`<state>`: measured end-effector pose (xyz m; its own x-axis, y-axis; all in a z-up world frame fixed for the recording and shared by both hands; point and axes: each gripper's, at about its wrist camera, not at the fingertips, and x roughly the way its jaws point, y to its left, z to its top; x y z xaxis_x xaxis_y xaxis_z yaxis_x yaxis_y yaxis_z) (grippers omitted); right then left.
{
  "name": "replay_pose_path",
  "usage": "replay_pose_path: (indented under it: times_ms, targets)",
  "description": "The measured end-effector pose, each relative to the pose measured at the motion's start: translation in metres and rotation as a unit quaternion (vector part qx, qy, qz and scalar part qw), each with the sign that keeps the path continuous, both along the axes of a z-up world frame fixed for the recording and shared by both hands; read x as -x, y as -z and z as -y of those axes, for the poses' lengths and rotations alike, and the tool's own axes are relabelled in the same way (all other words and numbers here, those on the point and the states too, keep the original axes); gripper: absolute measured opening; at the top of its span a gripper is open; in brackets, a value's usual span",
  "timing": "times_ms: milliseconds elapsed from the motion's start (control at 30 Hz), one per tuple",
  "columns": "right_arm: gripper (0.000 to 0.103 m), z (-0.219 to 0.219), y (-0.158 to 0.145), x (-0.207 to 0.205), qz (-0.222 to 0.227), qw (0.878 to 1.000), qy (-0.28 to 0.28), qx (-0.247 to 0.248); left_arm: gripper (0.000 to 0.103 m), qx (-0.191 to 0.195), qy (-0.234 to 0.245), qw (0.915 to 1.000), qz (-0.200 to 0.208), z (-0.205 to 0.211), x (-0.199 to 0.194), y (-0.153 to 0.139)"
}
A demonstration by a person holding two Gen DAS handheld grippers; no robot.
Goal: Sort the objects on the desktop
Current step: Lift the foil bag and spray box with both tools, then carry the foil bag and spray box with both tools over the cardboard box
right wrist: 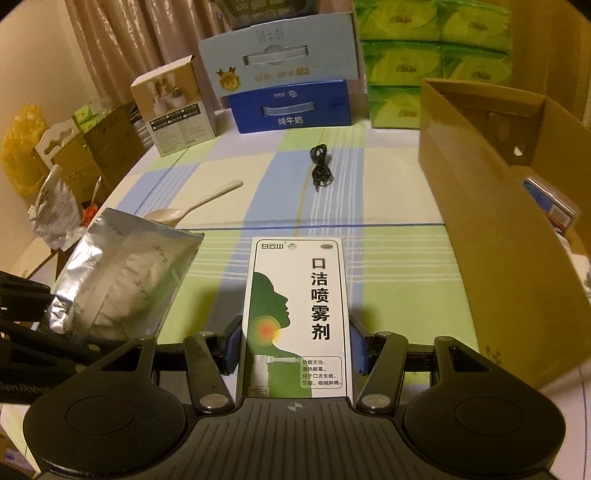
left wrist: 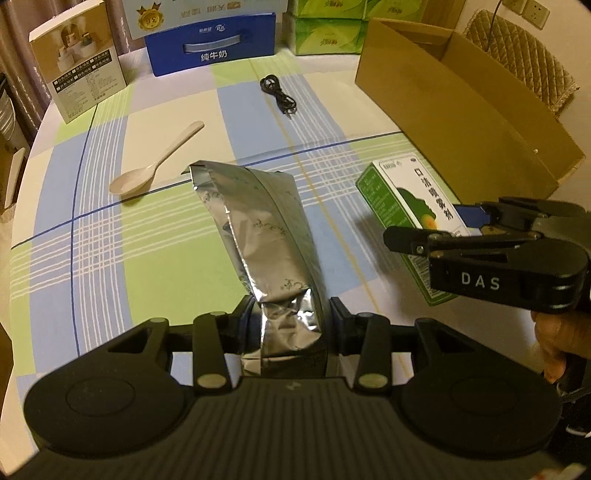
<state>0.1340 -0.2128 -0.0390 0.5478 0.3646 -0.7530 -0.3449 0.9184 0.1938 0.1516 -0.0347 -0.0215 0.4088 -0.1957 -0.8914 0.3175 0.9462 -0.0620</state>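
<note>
Left wrist view: left gripper (left wrist: 291, 314) sits low over the table, pointing forward, jaws clamped on the crumpled lower end of a silver foil pouch (left wrist: 258, 225). Pouch rises from between the blue pads and leans forward-left, sealed top edge up in the air over the checked tablecloth (left wrist: 92, 229). Beige plastic spoon (left wrist: 155, 166) lies flat beyond the pouch to the left, bowl nearest the camera. Coiled black cable (left wrist: 277, 92) lies further back, well apart from both. Right gripper (left wrist: 436, 229) comes in from the right edge, held by a hand (left wrist: 554, 343), fingers on either side of a green-and-white spray box (left wrist: 406, 206). Open cardboard box (left wrist: 461, 103) stands just behind that, on the right side of the table. Blue milk carton (left wrist: 210, 48) and green tissue packs (left wrist: 325, 33) along the far edge.

Right wrist view: right gripper (right wrist: 295, 347) level and forward, blue pads pressed against both long sides of the spray box (right wrist: 295, 314), which lies lengthwise between the jaws, printed face up. Foil pouch (right wrist: 125, 280) just to the left, held by the left gripper (right wrist: 51, 314) at the frame edge. Spoon (right wrist: 199, 206) partly hidden behind the pouch. Cable (right wrist: 321, 166) ahead, centre. Cardboard box (right wrist: 498, 221) close on the right, some packaging visible inside.
</note>
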Motion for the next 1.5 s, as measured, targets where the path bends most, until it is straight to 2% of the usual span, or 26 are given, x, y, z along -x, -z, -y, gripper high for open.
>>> replay_pose_path:
  times_ms: [467, 933, 1500]
  targets:
    - [0.053, 0.020, -0.015, 0.029, 0.015, 1.000, 0.014, -0.009, 0.037, 0.008, -0.003, 0.9999, 0.013, 0.017, 0.026, -0.019]
    - [0.053, 0.043, -0.065, 0.040, 0.060, 0.998, 0.020, -0.001, 0.037, 0.018, 0.004, 0.9991, 0.039, 0.034, 0.044, -0.049]
    - [0.053, 0.110, -0.111, 0.042, 0.107, 0.993, 0.050, 0.026, 0.037, 0.037, 0.044, 0.9961, 0.068, 0.104, 0.037, -0.090]
